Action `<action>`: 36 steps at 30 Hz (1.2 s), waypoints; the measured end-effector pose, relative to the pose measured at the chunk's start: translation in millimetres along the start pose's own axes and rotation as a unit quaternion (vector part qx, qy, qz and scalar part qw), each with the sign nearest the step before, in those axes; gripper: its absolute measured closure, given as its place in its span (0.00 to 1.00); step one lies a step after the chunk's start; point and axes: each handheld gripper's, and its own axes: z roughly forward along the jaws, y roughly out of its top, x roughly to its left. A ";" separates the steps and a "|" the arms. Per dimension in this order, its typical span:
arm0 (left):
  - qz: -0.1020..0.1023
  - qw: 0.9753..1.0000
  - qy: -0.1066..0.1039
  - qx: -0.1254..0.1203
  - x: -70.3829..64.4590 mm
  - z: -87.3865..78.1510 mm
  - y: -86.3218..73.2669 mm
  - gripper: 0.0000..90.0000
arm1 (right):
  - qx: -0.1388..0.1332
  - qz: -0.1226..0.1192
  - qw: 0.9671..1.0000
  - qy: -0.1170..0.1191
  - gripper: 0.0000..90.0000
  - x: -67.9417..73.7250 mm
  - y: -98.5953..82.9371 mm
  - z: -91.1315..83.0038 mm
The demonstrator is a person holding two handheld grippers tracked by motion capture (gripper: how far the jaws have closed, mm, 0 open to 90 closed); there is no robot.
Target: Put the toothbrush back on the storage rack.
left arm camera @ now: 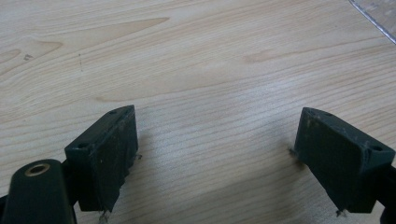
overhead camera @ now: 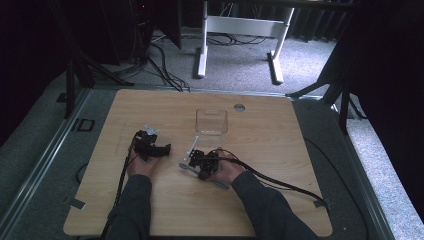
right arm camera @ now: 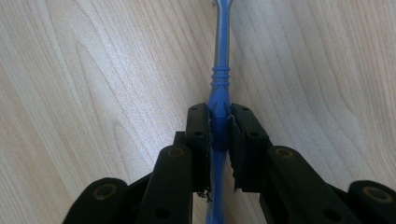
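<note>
A slim blue plastic utensil lies along the wooden table, and my right gripper is shut on its ribbed handle. In the high view the blue utensil shows as a thin bar under my right gripper, near the table's middle. A thin white stick-like item lies just beyond it. My left gripper rests to the left with its jaws wide apart; in its own view the left gripper has only bare wood between its pads.
A clear square plastic container stands on the table behind the grippers, and its edge shows in the left gripper view. A round grommet sits near the far edge. Cables trail off both sides. A white desk frame stands on the floor beyond.
</note>
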 end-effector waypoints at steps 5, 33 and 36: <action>0.000 1.000 0.000 0.000 0.0 0.0 0.0 0.15 | -0.006 0.003 1.000 -0.002 0.87 -0.1 -0.5 -3.4; 0.000 1.000 0.000 0.000 0.0 0.0 0.0 0.15 | -0.081 0.031 0.996 -0.018 0.87 -8.6 -1.9 -32.2; 0.000 1.000 0.000 0.000 0.0 0.0 0.0 0.15 | -0.090 0.033 0.995 -0.020 0.87 -10.0 -2.1 -34.8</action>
